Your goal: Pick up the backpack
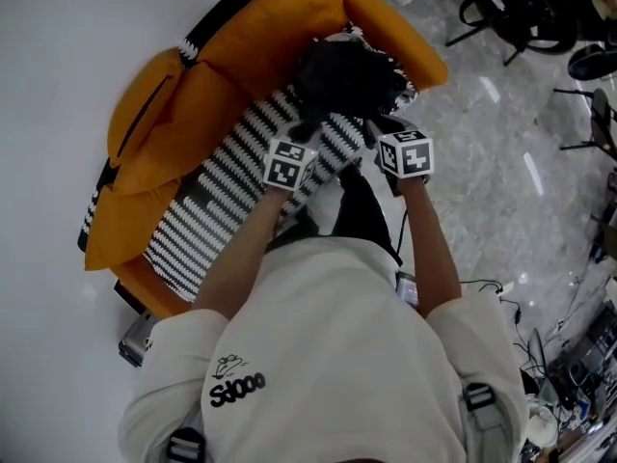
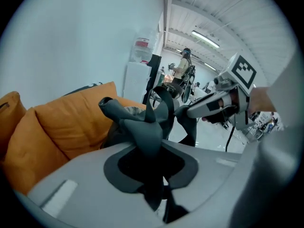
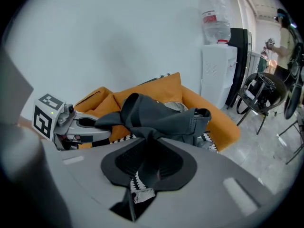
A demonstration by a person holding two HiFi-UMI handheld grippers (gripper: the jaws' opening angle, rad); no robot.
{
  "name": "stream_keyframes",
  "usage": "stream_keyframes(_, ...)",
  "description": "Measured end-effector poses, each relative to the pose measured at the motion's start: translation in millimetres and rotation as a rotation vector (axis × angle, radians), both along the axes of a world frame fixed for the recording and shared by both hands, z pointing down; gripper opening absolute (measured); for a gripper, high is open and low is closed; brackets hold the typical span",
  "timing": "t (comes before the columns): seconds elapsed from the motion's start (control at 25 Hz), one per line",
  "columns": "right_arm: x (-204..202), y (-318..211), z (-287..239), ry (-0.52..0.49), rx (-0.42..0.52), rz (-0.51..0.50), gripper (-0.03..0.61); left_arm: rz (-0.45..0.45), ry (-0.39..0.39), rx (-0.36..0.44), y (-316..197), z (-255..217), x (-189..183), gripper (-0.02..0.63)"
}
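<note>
L tool (image 2: 148, 145), R tool (image 3: 148, 151) grip backpack (image 1: 347, 73).

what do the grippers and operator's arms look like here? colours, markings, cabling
Left gripper and right gripper: light grey shells, dark grey recess round the jaws. Each carries a white marker cube with black square patterns. A black cable hangs from the right one. Cream short-sleeved T-shirt with black print, forearms bare, grey buckled straps at the shoulders.

Two hand-held grippers (image 2: 148, 161) (image 3: 146, 167), one backpack (image 1: 343, 75), one sofa (image 1: 169, 123) (orange).
</note>
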State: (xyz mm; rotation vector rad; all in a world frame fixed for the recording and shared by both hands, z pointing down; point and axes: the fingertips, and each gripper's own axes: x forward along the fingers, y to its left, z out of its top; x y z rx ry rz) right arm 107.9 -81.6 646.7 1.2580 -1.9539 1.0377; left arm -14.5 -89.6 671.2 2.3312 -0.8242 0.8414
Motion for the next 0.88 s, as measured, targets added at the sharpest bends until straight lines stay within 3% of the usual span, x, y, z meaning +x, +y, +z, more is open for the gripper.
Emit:
stream_keyframes(0.12, -5.0, 3.8, -11.3, -0.011, 0.011, 0.021, 0.067, 0.031, 0.008, 0.050, -3.6, -15.4, -3.8, 0.058)
stream_keyframes(0.4, -12.8, 22.4, -45.7, 0.000, 0.081, 0.057, 0.066, 0.007, 0.112, 0.094, -4.8, -55.9, -2.6, 0.058)
stream_keyframes(0.88, -50.5, 92.5, -124.4, -0.043, 0.252, 0.146, 0.061, -0.003, 0.263, 0.185, 62.2, -123.6, -36.6, 0.057)
